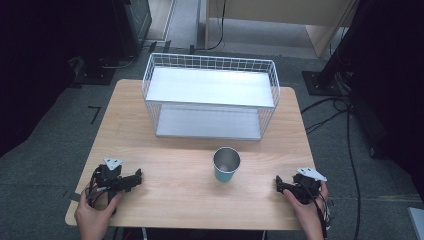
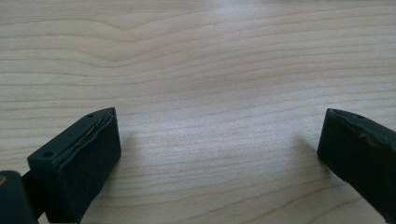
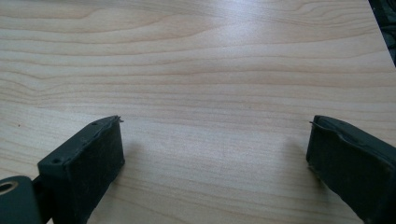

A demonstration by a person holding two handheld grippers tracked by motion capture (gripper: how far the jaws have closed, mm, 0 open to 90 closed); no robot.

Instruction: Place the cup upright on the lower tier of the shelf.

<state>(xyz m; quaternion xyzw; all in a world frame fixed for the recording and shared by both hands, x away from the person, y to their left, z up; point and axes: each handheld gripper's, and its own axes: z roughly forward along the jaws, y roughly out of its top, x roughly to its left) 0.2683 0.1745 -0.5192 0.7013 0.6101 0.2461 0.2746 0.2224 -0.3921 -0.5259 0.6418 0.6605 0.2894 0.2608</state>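
Table [image 1: 165, 165]: a pale wooden top with rounded corners and a long flowing grain; it bears everything here, and up close in both gripper views the grain runs in soft tan waves under my jaws.
Wire shelf basket [image 1: 210, 95]: a white wire grid, box-shaped, with two flat pale shelves, one above the other; it stands at the far middle of the table, its open front facing me.
Cup [image 1: 226, 165]: a round tumbler, shiny metal inside, teal on the outer wall, tapering a little toward the base; it stands upright on the table just in front of the basket, a little right of centre, between my two hands and apart from both.
My left gripper [image 1: 136, 177]: black, blocky, with a grey three-cornered plate on top, held low at the near left of the table; its jaws are spread wide over bare wood, flat dark pads with worn edges, nothing between them.
My right gripper [image 1: 280, 184]: the same black build and grey plate, at the near right edge; its jaws are likewise spread, matte pads slightly frayed at the rim, bare grain between them.
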